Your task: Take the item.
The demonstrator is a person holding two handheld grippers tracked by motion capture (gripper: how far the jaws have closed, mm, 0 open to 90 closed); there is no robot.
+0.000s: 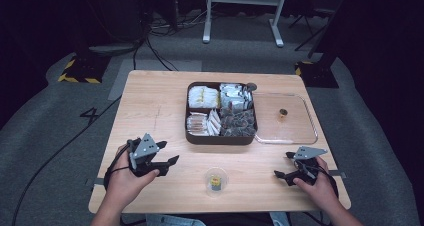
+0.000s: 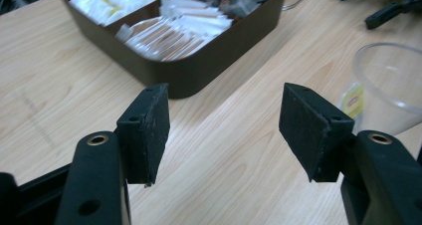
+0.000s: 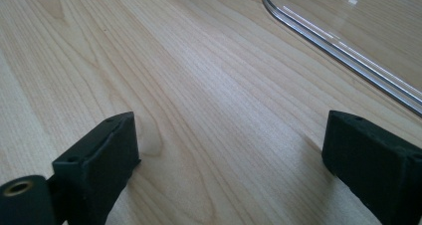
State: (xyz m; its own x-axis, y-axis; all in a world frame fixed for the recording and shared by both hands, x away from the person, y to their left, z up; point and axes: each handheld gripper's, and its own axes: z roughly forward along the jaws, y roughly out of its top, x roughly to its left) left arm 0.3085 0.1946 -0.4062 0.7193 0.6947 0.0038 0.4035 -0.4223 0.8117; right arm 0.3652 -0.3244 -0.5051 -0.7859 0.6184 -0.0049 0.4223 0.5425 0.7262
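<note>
Left gripper [image 1: 167, 153], seen from the high view, is held in the person's left hand [image 1: 127, 178] over the near left part of the wooden table [image 1: 150, 101], its jaws spread apart with nothing between them. A small clear plastic cup [image 1: 216, 180] with a yellow-tagged item inside is seen on the table to this gripper's right, near it but not touched, and between the two grippers. Ahead of the left gripper and to its right, a dark compartment box [image 1: 220, 138] filled with packets is set, and a clear lid [image 1: 287, 118] is laid flat just beside the box's far side. Right gripper [image 1: 283, 165] is held in the right hand [image 1: 320, 183] over the near right part of the table, jaws likewise parted and empty; the lid lies ahead of it, and the cup lies off to its left. From the left gripper view, the left gripper [image 2: 224, 130] is shown with both black pads wide apart above bare wood; the box [image 2: 199, 70] stands ahead of the jaws, slightly toward the left one, and the cup [image 2: 388, 90] is seen just beyond the right-hand jaw, outside the gap, a yellow label visible through its wall. From the right gripper view, the right gripper [image 3: 231, 150] is shown with its jaws held far apart low over the table [image 3: 199, 85], and the rounded rim of the lid [image 3: 343, 53] is seen ahead, toward the right-hand jaw.
</note>
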